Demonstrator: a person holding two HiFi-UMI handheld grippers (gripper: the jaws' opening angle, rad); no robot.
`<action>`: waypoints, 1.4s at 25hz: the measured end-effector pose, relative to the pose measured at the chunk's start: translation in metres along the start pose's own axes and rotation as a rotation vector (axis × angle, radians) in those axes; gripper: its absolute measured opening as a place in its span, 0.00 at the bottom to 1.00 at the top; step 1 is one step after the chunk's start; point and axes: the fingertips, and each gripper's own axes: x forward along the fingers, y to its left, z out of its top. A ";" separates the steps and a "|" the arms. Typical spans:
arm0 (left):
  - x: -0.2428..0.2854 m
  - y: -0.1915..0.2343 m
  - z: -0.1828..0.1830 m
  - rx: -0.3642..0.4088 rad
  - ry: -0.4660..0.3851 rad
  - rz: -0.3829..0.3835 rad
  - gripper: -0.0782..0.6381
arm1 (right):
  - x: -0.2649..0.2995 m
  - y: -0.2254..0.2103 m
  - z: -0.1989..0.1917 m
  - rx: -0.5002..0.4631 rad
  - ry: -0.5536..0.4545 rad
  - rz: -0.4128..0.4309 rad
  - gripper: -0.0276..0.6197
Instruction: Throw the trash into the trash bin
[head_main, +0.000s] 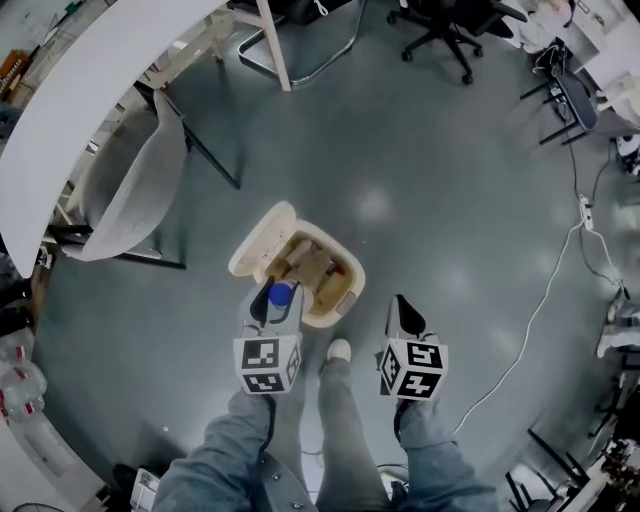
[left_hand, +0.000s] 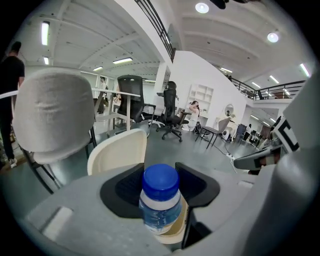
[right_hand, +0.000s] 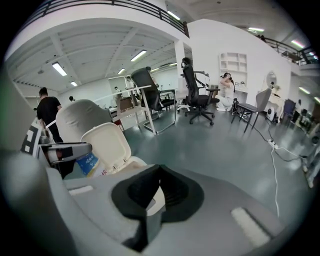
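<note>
Clear plastic bottle (left_hand: 158, 214) (glossy blue cap (left_hand: 160, 181)); matt cream plastic bin (head_main: 262, 232); glossy floor (head_main: 400, 180).

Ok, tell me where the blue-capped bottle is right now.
Head view, left of centre: the bottle is clamped in the left tool, over the near-left rim of the open trash bin.

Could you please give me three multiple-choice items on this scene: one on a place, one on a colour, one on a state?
1. Where does the trash bin stand? A on the floor; B on a desk; C on a chair.
2. What colour is the cap of the bottle? A red; B blue; C green.
3. How is the bin's lid? A shut; B open; C missing.
Answers: 1 A, it sits on the floor ahead of the shoe; 2 B, the cap held in the left gripper is blue; 3 B, the lid leans back and the inside shows.
</note>
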 end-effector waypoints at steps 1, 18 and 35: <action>0.007 0.000 -0.004 0.005 0.006 -0.002 0.40 | 0.000 -0.002 -0.002 0.003 0.005 -0.007 0.05; 0.100 0.000 -0.070 0.072 0.105 -0.038 0.40 | 0.017 -0.028 -0.035 0.029 0.082 -0.045 0.05; 0.077 0.003 -0.070 0.008 0.103 -0.062 0.51 | 0.032 -0.019 -0.036 0.029 0.087 -0.026 0.05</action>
